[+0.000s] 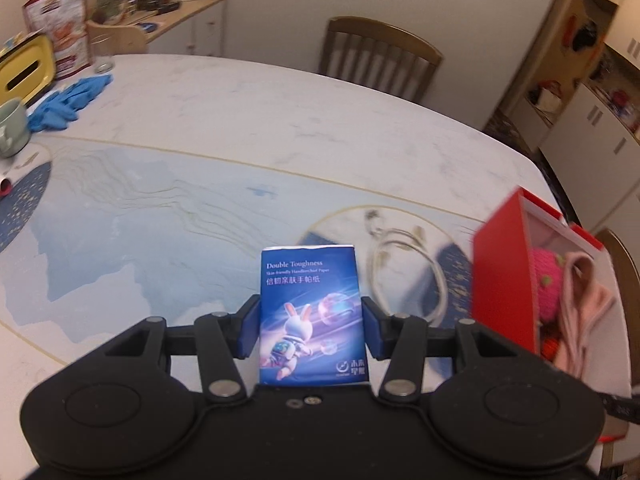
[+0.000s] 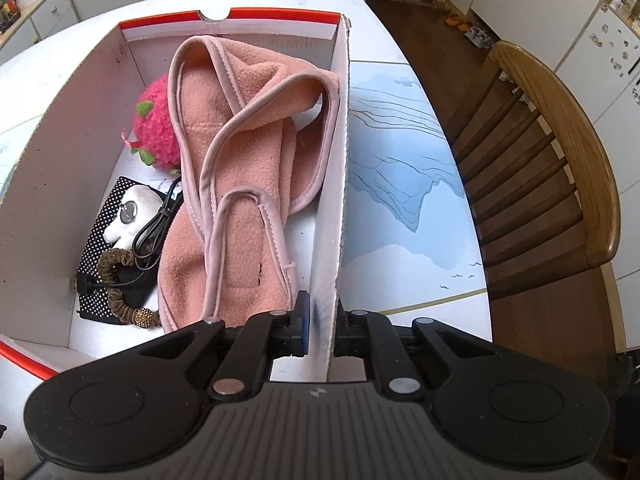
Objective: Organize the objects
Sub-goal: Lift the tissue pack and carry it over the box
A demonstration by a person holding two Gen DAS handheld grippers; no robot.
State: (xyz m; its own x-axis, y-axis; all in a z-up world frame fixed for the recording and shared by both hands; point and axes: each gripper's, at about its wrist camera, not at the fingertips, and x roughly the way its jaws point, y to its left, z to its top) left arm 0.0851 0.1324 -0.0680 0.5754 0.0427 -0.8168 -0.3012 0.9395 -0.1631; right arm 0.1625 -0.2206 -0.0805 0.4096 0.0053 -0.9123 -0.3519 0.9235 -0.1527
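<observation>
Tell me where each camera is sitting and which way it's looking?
Left wrist: sits on the left gripper, looking down across the table toward a chair; its jaws grip a blue tissue pack.
Right wrist: sits on the right gripper, looking down into the red box; its jaws pinch the box's wall.
Shared: both views show the red box with the pink scarf inside, and the table.

The blue tissue packet (image 1: 313,312) sits between the left gripper (image 1: 308,328) pads, above the white marble tabletop (image 1: 248,120). A coiled white cable (image 1: 408,276) lies right of it, before the red cardboard box (image 1: 500,280) at the right edge. Inside the box (image 2: 80,152), a pink fleece scarf (image 2: 248,168) lies along the right wall (image 2: 334,220), which the right gripper (image 2: 320,330) pinches.
</observation>
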